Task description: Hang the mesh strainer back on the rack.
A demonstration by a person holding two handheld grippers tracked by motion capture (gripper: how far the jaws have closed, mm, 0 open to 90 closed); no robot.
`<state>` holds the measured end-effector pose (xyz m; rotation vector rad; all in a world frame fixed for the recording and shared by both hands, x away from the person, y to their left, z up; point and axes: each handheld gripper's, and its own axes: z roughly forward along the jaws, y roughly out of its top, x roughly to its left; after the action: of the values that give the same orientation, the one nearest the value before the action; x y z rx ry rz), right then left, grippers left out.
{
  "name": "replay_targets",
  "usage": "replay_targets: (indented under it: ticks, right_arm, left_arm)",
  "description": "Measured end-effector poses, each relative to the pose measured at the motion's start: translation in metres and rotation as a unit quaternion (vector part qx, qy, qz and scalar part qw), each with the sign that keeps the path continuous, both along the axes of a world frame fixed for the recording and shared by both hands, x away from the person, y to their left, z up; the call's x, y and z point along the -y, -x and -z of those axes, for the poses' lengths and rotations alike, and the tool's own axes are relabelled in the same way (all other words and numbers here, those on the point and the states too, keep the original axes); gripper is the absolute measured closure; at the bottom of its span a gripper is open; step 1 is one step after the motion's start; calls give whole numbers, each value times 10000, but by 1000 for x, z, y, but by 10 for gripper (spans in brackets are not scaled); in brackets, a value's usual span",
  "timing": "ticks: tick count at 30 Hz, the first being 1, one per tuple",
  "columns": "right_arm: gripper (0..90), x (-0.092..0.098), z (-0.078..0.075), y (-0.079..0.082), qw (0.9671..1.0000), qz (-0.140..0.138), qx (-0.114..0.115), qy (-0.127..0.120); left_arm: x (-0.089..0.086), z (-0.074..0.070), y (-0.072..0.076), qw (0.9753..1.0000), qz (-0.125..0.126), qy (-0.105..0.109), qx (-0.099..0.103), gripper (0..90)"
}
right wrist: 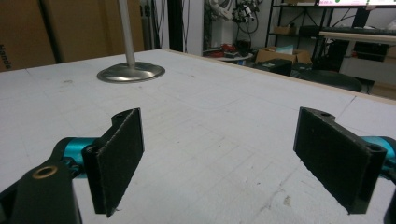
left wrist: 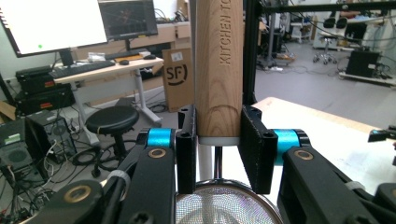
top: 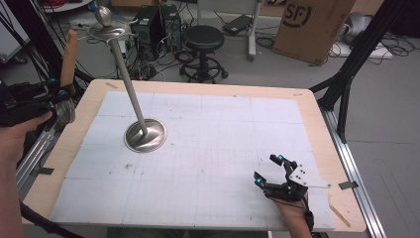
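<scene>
My left gripper (top: 55, 95) hangs off the table's left edge, shut on the wooden handle (top: 69, 54) of a mesh strainer (top: 65, 112). In the left gripper view the handle (left wrist: 218, 60) stands upright between the pads of the left gripper (left wrist: 218, 140), with the mesh bowl (left wrist: 219, 205) just below. A metal stand has its round base (top: 145, 135) on the white mat and a pole rising to a ball top (top: 104, 16). My right gripper (top: 267, 170) rests open near the front right, holding nothing. In the right gripper view the right gripper (right wrist: 219, 144) points at the stand base (right wrist: 130, 72).
The white mat lies on a wooden table (top: 322, 129). On the floor behind are a black stool (top: 203, 39), computer towers (top: 148, 25) with cables, and a cardboard box (top: 312, 25). A black frame leg (top: 346, 84) stands by the right edge.
</scene>
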<state>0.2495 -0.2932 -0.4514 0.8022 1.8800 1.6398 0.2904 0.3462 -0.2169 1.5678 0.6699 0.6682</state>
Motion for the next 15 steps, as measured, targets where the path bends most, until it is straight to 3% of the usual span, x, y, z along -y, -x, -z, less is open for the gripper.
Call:
replay_targets:
  ticks: [15]
  right_arm:
    - [152, 0, 0, 0, 10000, -2, 5, 4]
  left_arm:
    - [2, 6, -13, 9996, -135, -98, -239, 695]
